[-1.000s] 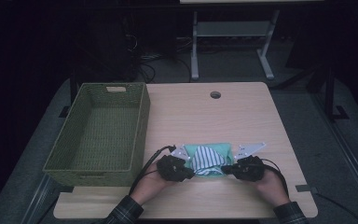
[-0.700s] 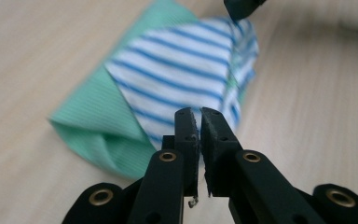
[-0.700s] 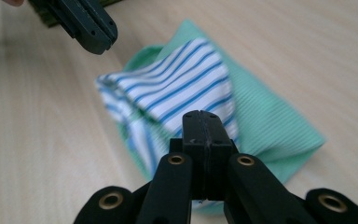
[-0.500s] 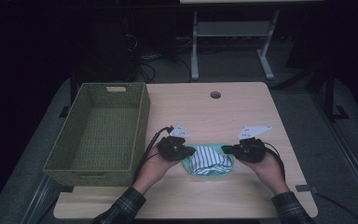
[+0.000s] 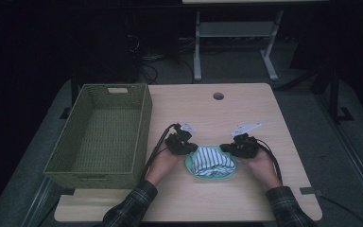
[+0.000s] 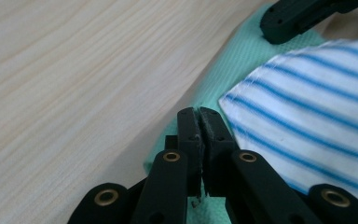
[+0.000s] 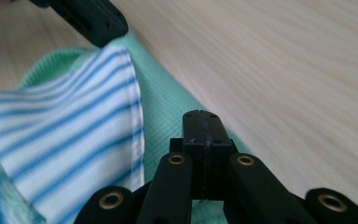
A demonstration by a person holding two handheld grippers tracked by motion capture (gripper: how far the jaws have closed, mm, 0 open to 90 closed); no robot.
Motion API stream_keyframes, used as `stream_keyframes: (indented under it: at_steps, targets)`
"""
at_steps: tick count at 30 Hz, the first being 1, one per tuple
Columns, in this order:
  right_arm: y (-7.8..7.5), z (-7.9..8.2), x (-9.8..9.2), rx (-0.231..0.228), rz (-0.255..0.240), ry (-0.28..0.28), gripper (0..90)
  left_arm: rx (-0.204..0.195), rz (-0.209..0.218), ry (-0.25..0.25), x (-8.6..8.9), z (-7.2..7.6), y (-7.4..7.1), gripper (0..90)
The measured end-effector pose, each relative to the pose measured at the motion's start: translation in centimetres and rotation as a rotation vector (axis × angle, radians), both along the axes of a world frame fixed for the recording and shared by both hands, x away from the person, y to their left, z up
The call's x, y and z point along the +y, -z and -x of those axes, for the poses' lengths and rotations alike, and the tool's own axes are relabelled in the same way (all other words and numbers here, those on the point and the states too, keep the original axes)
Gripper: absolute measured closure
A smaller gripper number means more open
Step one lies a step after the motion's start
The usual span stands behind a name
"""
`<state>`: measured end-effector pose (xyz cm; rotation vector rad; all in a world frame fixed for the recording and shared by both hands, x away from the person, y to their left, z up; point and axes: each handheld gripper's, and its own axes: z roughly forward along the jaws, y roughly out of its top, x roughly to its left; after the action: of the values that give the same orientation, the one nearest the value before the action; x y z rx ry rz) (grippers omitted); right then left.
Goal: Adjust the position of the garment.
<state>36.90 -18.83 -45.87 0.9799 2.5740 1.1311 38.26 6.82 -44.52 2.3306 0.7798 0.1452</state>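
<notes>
A mint-green cloth lies on the wooden table near its front edge. A white cloth with blue stripes is bunched on top of it. My left gripper sits at the pile's left side and my right gripper at its right, with the tips pointing inward. In the left gripper view the gripper is shut, with the green cloth at its tips beside the striped cloth. In the right gripper view the gripper is also shut over the green cloth, and the striped cloth lies to its left.
A large green woven basket stands with nothing in it on the table's left part, close to my left hand. A round cable hole sits near the far edge. Bare wood stretches behind and to the right of the cloths.
Both hands have moved away from the table's front edge, carrying the near edge of the cloths with them. The pile now looks shorter and more bunched.
</notes>
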Motion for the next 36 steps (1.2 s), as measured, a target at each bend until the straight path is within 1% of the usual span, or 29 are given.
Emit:
stream_keyframes:
  at_steps: [1,2,4,6,7,8,10,11,13,14,15,16,17,19,22,23,24,28,31,32,34,36]
  targets:
    - [0.3,0.0,0.0,0.000,0.007,-0.007,89.9,0.000,-0.012,-0.001,0.0,0.0,0.2,87.2]
    - [0.5,0.1,0.1,0.009,0.013,-0.005,89.9,0.004,-0.024,0.001,0.0,-0.1,0.4,87.5]
    - [0.6,0.2,0.0,0.005,0.014,-0.011,90.0,0.007,-0.046,0.003,-0.1,-0.1,1.0,88.1]
    - [0.7,0.3,-0.1,-0.001,0.014,-0.016,90.0,0.005,-0.041,0.001,0.0,-0.1,1.1,89.0]
    - [0.7,0.4,-0.1,0.005,0.014,-0.013,90.0,0.004,-0.046,0.003,0.0,-0.1,1.1,89.2]
    - [0.7,0.4,-0.2,-0.002,0.012,-0.016,90.0,0.003,-0.045,0.002,0.0,-0.1,1.1,89.3]
    - [0.7,0.5,-0.2,0.004,0.013,-0.012,90.0,0.003,-0.043,0.002,0.0,-0.1,1.0,89.0]
    - [0.6,0.5,-0.1,-0.002,0.021,-0.013,90.0,-0.001,-0.037,0.000,0.0,0.0,0.8,88.7]
    - [0.2,0.5,-0.2,-0.011,0.017,-0.009,89.9,-0.004,-0.020,0.004,0.1,0.2,0.3,88.8]
    - [0.0,0.4,-0.2,-0.015,0.005,-0.005,89.9,-0.009,-0.002,0.002,0.2,0.4,-0.1,88.9]
    - [-0.4,0.3,-0.3,-0.026,-0.009,-0.007,89.9,-0.009,0.005,0.010,0.3,0.5,-0.3,89.1]
    - [-0.7,0.3,-0.3,-0.022,-0.018,0.000,89.9,-0.008,0.027,0.011,0.3,0.8,-0.6,89.4]
    - [-1.0,0.1,-0.3,-0.033,-0.025,-0.003,89.9,-0.011,0.038,0.019,0.3,1.1,-0.9,89.4]
    - [-1.5,-0.2,-0.1,-0.033,-0.030,-0.005,89.9,-0.019,0.074,0.028,0.2,1.8,-1.5,89.5]
    - [-1.7,-0.8,0.4,-0.028,-0.038,-0.013,89.9,-0.028,0.115,0.054,0.3,3.1,-2.4,89.5]
    - [-1.7,-1.1,0.6,-0.025,-0.030,-0.020,89.9,-0.030,0.118,0.066,0.3,3.5,-2.6,89.5]
    - [-1.6,-1.3,0.9,-0.030,-0.026,-0.027,89.9,-0.032,0.131,0.066,0.2,3.9,-2.6,89.5]
    - [-1.3,-2.1,1.7,-0.029,-0.026,-0.042,90.0,-0.026,0.173,0.107,-0.1,5.5,-2.8,89.6]
    - [-1.1,-2.6,2.2,-0.009,-0.021,-0.045,90.0,-0.022,0.176,0.137,-0.5,6.5,-2.6,89.5]
    - [-1.0,-2.9,2.3,-0.015,-0.018,-0.054,90.0,-0.015,0.179,0.147,-0.7,6.9,-2.5,89.5]
    - [-0.9,-3.2,2.5,-0.006,-0.016,-0.057,90.0,-0.005,0.173,0.175,-1.1,7.6,-2.1,89.5]
    - [-0.7,-3.5,2.6,0.003,-0.011,-0.054,90.0,0.005,0.171,0.190,-1.5,7.9,-1.7,89.5]
